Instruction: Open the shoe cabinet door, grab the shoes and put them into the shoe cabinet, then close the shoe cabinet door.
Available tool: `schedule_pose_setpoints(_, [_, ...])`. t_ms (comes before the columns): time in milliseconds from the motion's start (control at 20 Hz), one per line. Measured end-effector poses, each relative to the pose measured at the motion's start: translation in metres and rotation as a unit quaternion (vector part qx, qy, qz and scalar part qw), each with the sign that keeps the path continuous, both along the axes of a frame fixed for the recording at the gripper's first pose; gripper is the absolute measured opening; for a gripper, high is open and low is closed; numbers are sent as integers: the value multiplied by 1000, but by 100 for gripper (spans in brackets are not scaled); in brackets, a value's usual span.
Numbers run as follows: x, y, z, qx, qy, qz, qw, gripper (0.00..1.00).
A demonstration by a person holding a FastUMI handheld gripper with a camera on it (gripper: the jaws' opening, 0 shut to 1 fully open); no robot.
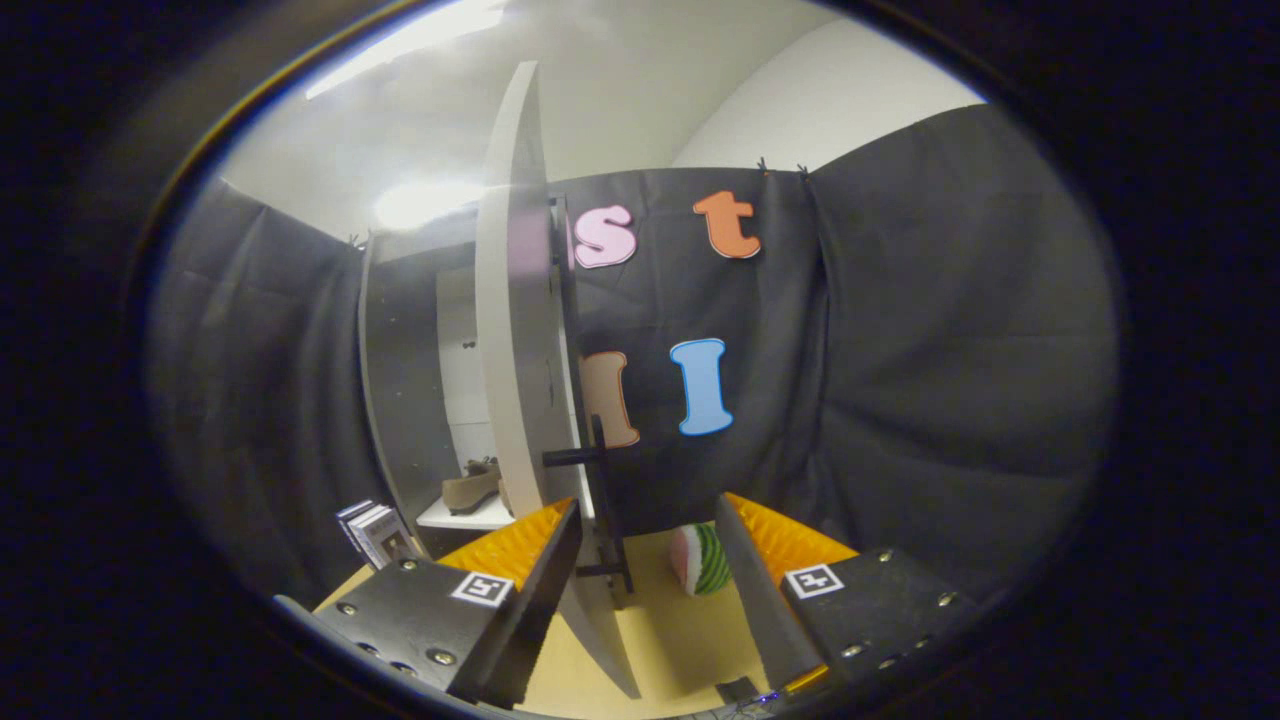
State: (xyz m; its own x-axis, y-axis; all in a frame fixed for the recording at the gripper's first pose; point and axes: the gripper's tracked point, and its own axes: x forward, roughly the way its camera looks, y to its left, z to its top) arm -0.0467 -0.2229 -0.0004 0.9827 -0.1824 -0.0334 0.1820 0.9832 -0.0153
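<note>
Tongs (640, 560) spread apart astride the open cabinet door's (515, 330) edge beside its handle (600, 500), brown shoe (472, 487) already shelved inside (closing step, I'd say), so push it shut.

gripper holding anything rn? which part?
Nothing is held. The gripper has its jaws open, straddling the edge of the open white cabinet door, near its black bar handle, without pressing it. A brown shoe sits inside.

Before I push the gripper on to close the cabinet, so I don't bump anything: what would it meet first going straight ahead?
The open gripper would most likely meet the black handle on the cabinet door, seen edge-on between the fingers. The watermelon toy lies beyond, though depth is unclear.
</note>
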Motion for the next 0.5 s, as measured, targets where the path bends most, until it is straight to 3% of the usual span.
schedule_pose_setpoints(150, [-1, 14, -2, 6, 0, 13, 1000, 84])
schedule_pose_setpoints(500, [12, 83, -17, 35, 10, 105, 994, 84])
